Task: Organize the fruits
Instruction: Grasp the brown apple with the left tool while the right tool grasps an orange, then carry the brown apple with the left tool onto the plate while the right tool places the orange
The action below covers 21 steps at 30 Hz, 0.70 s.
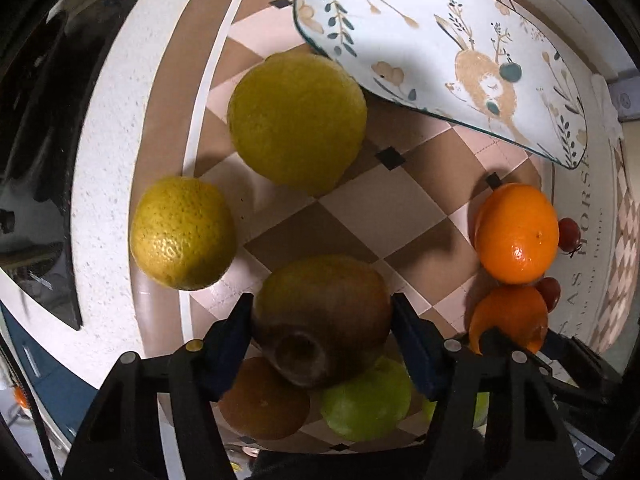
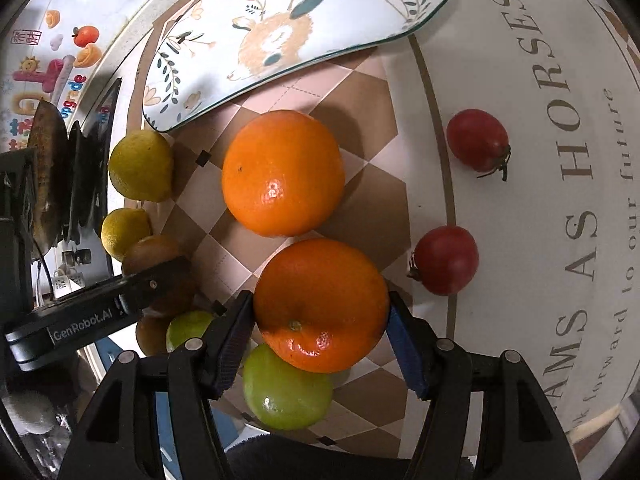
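Observation:
My left gripper (image 1: 322, 320) is shut on a brown kiwi (image 1: 324, 316), held above a second kiwi (image 1: 264, 398) and a green lime (image 1: 366, 400). Two yellow-green lemons (image 1: 298, 120) (image 1: 182, 232) lie ahead on the checked cloth. My right gripper (image 2: 320, 320) is shut on an orange (image 2: 320, 304), above a green lime (image 2: 286, 388). A second orange (image 2: 282, 172) lies just ahead. Two red tomatoes (image 2: 476, 140) (image 2: 446, 260) lie to the right. A patterned oval plate (image 2: 300, 36) lies empty at the far side; it also shows in the left wrist view (image 1: 440, 52).
The checked tablecloth (image 1: 380, 200) has a white lettered border (image 2: 560, 160). The left gripper's body (image 2: 100, 312) shows at the left of the right wrist view. The table edge and dark objects (image 1: 40, 120) lie to the left.

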Tool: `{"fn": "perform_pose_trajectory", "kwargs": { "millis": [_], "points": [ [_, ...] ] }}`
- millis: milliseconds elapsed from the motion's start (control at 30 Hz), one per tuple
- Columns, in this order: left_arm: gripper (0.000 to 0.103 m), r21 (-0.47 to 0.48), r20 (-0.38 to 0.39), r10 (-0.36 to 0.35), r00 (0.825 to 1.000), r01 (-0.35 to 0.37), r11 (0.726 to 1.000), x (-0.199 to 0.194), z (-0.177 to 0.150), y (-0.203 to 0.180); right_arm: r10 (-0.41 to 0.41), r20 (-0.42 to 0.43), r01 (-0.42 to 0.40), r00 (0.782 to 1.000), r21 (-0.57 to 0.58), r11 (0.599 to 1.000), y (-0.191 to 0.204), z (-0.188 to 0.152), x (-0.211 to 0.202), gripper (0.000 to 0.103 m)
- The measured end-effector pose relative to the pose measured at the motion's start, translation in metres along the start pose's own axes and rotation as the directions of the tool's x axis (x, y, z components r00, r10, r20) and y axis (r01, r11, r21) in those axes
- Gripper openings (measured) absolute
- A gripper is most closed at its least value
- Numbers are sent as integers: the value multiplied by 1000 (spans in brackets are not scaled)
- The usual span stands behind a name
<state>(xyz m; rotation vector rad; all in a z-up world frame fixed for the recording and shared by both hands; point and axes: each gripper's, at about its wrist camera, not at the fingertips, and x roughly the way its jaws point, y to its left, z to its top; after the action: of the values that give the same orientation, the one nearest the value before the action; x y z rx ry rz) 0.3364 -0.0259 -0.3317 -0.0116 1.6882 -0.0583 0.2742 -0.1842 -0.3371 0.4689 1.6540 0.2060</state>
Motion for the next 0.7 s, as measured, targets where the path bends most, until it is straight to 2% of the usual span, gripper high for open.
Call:
{"fn": "perform_pose_trajectory", "kwargs": {
  "millis": [133,267,400,500,633,700],
  "points": [
    [64,8,61,-9,998,9,1000,-27,-4,-13,5,10,-5,1000,-23,1000,3,0,-10,67],
    [64,17,133,-110,985,109,994,-83,0,-17,57,45,-54,997,-53,997,14,8,-44,67],
    [65,40,203,-162,966,157,987,-131,41,-25,96,129,-86,987,-83,993,18,42,-90,67],
    [65,26,203,-145,968,143,989,-130,83,-29,59,192,-39,980,-108,993,21,95,-98,67],
    [65,-7,136,-123,983,125,992,-98,134,-32,37,155,-17,987,-126,992,28,159,-73,67],
    [65,-11,96,-116,989,117,993,-81,155,-42,18,144,4,989,-147,989,31,179,-61,67]
  ]
}}
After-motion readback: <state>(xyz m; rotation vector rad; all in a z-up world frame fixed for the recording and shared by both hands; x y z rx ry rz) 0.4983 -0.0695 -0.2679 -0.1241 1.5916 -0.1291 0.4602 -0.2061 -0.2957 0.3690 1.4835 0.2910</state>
